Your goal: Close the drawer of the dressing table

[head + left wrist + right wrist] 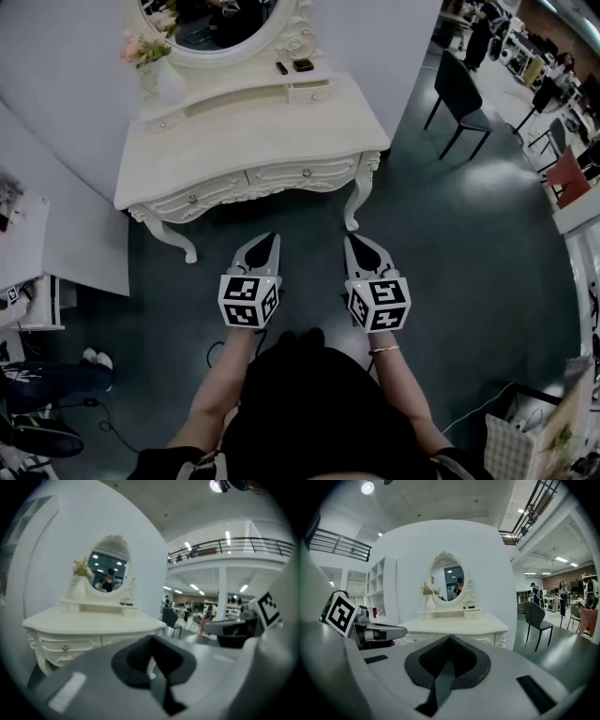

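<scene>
A cream dressing table (281, 127) with an oval mirror stands against a white wall, a step ahead of me. On its raised back shelf a small drawer (309, 91) sticks out a little toward me; it also shows in the right gripper view as the small drawer (472, 614). The two wide front drawers (305, 173) sit flush. My left gripper (271, 237) and right gripper (352, 240) hang side by side above the floor, short of the table's front. Both are shut with nothing in them, as the left gripper (151, 638) and right gripper (449, 638) show close up.
A vase of flowers (159, 70) stands on the table's left back corner. A black chair (459, 98) is to the right, a red chair (572, 173) further right. A white shelf unit (37, 272) is at the left, a paper bag (525, 441) at my lower right.
</scene>
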A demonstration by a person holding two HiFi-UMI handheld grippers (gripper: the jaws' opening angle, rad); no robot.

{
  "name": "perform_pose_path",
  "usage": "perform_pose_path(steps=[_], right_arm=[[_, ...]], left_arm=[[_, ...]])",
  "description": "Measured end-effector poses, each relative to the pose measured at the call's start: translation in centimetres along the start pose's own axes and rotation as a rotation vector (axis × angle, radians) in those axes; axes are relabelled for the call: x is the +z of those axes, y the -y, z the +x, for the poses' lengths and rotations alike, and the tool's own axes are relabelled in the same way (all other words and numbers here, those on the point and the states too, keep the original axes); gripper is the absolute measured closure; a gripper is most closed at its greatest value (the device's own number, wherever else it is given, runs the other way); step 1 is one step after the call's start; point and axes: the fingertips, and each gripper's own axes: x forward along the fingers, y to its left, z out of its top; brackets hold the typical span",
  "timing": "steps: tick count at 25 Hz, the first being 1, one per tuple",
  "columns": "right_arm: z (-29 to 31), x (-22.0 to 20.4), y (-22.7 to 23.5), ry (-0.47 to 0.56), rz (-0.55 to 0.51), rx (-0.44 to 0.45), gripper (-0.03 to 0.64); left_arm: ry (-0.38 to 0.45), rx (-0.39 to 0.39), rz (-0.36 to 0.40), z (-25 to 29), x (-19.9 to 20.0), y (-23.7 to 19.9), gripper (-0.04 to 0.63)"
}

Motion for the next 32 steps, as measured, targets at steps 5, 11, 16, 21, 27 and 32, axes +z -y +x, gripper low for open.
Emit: perform_pose_path(steps=[5, 11, 16, 21, 27, 32], right_arm=[[-0.1, -0.4, 0.6, -0.004, 0.011, 0.01, 0.612], [0.4, -0.2, 1.7, 0.003, 0.012, 0.012, 0.612], [1.1, 0.0, 2.0, 0.004, 0.012, 0.027, 0.611], [1.6, 0.3, 2.3, -0.001, 0.023, 0.042, 0.557], [2.5, -0.1, 2.7, -0.026, 0.03, 0.058, 0.518], [4.0, -0.3, 3.1, -0.052, 0.03, 0.069, 0.48]], left_arm=[[-0.007, -0.007, 0.001, 0.6, -0.3, 0.7, 0.591], [-0.002, -0.005, 0.002, 1.4, -0.3, 1.4, 0.591], [-0.005, 0.013, 0.005, 1.8, -0.3, 1.0, 0.591], [-0.002, 0.028, 0.0, 2.1, 0.1, 0.8, 0.591], [-0.008, 0.033, -0.001, 2.9, 0.1, 0.9, 0.591], [-0.021, 0.033, -0.007, 4.4, 0.0, 0.3, 0.591]])
